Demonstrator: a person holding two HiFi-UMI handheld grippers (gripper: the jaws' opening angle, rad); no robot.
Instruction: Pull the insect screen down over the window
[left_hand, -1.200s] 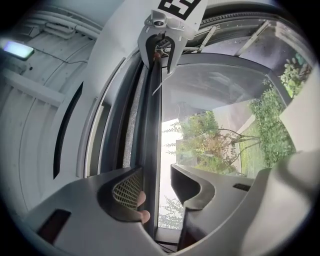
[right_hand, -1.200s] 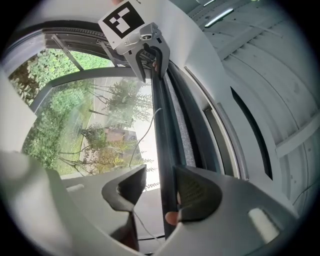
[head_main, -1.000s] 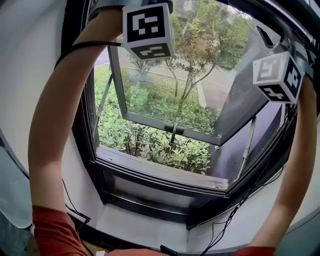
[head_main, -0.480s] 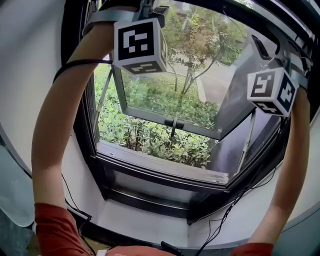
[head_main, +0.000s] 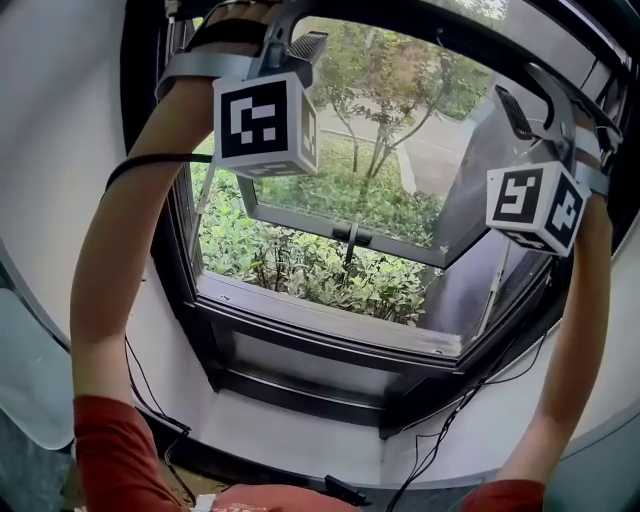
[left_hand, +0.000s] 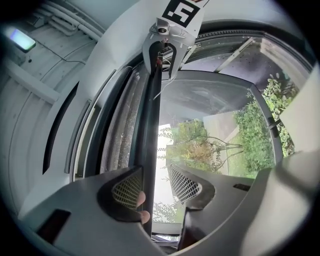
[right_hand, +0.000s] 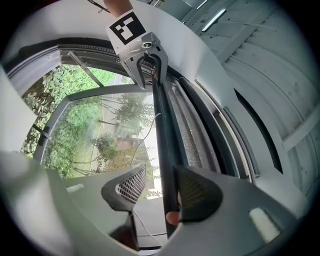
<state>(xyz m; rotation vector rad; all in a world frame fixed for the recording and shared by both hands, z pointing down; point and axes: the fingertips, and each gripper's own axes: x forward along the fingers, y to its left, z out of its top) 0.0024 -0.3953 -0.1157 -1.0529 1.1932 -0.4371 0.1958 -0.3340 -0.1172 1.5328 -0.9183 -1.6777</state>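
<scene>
Slippage looked the likeliest trouble. The left gripper (left_hand: 155, 172) was released, its jaws wide. The dark screen bar (left_hand: 150, 120) ran up between them and lay against the pad at 9 o'clock, with daylight between it and the pad at 3 o'clock. The right gripper (right_hand: 159, 175) mirrored that, also unclenched, the bar touching its 3 o'clock pad and clear of the other. Neither squeezed the bar, so I judged that a hard tug down could let it pop out of one gripper or both.

The insect screen sat high, at 12 o'clock in the head view, where both grippers were raised. Below them the window (head_main: 300, 310) opening showed plants (head_main: 300, 265) with no mesh across, so most of the pull seemed left to do. With the grippers set well apart along the bar, an uneven pull would probably tilt it and jam it at the sides.

Fingertips (left_hand: 143, 200) showed beside the bar at the left gripper's 9 o'clock pad, and one showed at the right gripper's 3 o'clock pad. Closing the jaws could pinch them. The open sash (head_main: 300, 222) leaned outward, seemingly away from the screen's path. Loose cables (head_main: 445, 440) hung at 5 o'clock below the window and might snag a sleeve (head_main: 120, 450) lower down.
</scene>
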